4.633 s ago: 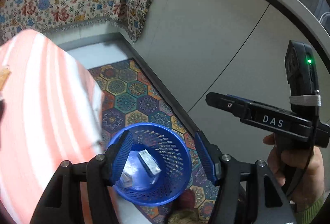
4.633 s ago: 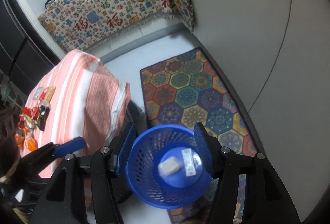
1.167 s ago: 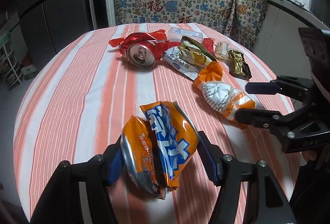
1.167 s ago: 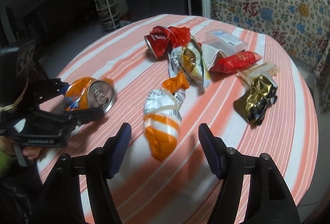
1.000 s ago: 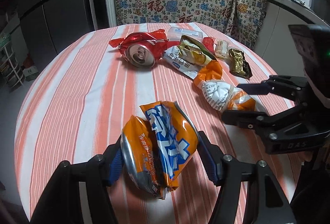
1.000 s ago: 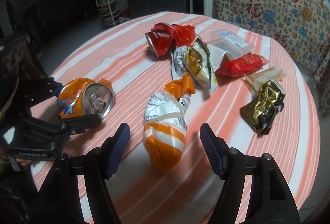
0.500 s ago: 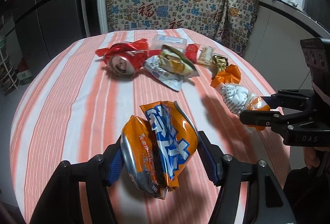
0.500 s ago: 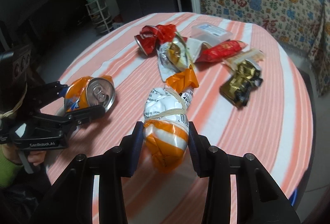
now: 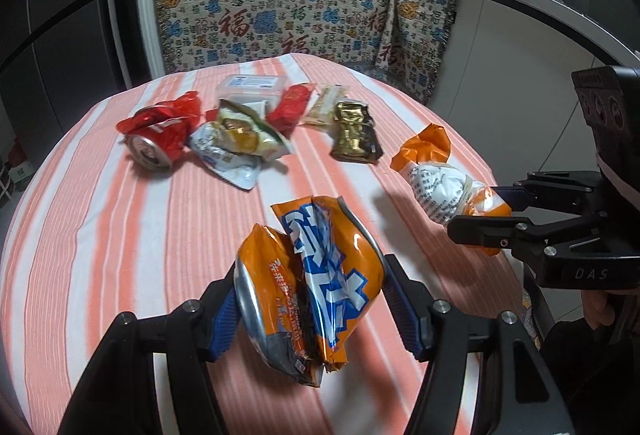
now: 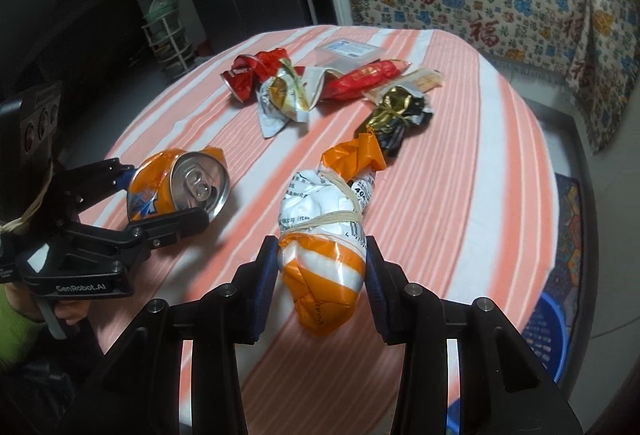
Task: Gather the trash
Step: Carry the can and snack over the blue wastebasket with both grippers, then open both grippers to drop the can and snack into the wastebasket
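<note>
Above the table's (image 9: 100, 235) near edge, my left tool (image 9: 308, 299) grips the crushed orange can (image 9: 308, 275); my right tool (image 10: 320, 267) clamps the banded wrapper bundle (image 10: 326, 227), nearer the blue bin (image 10: 548, 331) below the right edge.

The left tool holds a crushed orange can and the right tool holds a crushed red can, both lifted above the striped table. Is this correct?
Not quite. The right tool holds an orange-and-white wrapper bundle tied with rubber bands, as the right wrist view shows. The crushed red can lies on the striped table. The left tool does hold the crushed orange can.
</note>
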### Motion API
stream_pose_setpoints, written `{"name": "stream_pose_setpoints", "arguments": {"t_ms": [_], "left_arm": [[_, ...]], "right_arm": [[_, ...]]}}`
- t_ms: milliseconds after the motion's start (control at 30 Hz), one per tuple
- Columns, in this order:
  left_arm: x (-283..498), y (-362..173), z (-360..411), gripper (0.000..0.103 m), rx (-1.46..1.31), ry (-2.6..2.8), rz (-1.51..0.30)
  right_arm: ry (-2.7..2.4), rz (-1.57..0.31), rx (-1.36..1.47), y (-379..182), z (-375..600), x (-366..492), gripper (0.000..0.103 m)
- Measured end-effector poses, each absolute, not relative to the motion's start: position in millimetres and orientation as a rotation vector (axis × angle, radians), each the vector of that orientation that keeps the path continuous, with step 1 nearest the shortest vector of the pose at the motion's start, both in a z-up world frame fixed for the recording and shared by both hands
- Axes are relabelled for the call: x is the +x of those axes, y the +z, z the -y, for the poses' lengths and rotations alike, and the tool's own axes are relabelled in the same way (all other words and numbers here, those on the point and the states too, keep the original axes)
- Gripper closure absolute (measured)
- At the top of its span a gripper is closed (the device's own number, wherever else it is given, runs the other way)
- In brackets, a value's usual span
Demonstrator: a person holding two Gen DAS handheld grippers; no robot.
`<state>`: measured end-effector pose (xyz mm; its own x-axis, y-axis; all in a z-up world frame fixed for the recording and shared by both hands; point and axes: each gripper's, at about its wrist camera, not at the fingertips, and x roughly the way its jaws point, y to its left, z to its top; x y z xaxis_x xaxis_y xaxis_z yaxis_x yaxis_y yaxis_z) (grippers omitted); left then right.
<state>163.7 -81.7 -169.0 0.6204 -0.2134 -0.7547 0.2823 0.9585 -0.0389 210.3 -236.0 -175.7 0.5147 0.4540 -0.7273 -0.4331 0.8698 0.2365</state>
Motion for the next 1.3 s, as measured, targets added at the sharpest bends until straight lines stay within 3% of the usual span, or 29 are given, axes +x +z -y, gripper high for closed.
{"name": "stream_pose_setpoints", "arguments": {"t_ms": [700, 1300], "left_arm": [[193.1, -157.4, 236.3, 0.037, 0.130, -0.593, -0.880], [231.9, -202.0, 350.3, 0.037, 0.167, -0.721, -0.979]], "right_arm": [[0.202, -0.858, 0.217, -171.1, 407.9, 177.0, 0.061], [0.001, -0.931, 0.373, -207.4, 510.9, 167.4, 0.061]]}}
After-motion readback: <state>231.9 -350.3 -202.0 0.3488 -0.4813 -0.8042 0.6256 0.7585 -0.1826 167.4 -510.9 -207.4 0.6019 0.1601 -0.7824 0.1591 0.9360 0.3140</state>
